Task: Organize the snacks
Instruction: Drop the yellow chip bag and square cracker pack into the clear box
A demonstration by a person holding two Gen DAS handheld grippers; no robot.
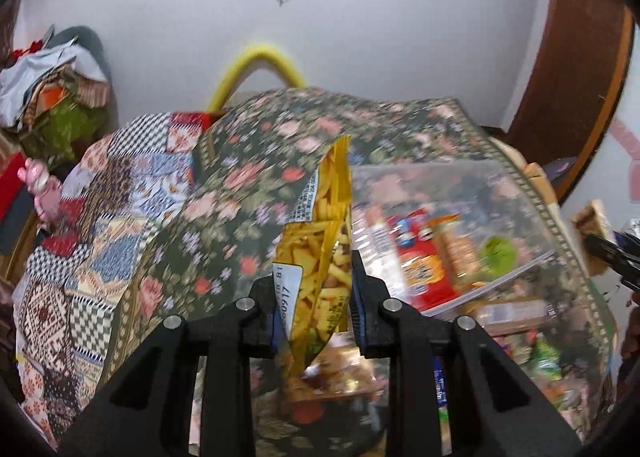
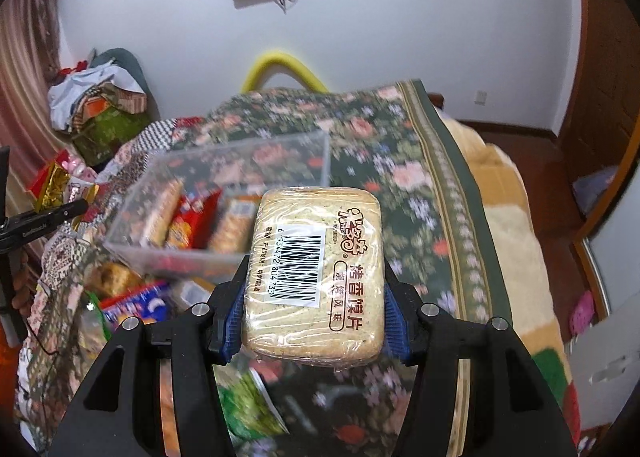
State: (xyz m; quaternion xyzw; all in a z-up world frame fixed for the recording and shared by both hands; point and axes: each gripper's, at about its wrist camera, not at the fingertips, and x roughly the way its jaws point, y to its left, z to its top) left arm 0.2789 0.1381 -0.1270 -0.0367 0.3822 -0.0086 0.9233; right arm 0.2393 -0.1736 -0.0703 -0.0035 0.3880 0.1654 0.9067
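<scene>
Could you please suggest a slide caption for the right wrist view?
Right tool grips a wrapped biscuit pack above a clear box of snacks on a floral blanket.

The floral blanket (image 2: 384, 161) is dark green with pink and red roses and a pale olive patterned border. Just left of it lies a patchwork cloth (image 1: 92, 217) in black-and-white checks, blue, red and cream. Behind the blanket arcs a yellow tube (image 2: 280, 69) against a white wall (image 2: 400, 17). Above the blanket, a yellow snack bag (image 1: 320, 253) shows golden sticks, and a beige wafer pack (image 2: 316, 281) bears a black-and-white barcode with brown lettering. On the blanket, the clear bin (image 2: 224, 193) holds red and orange packets.
</scene>
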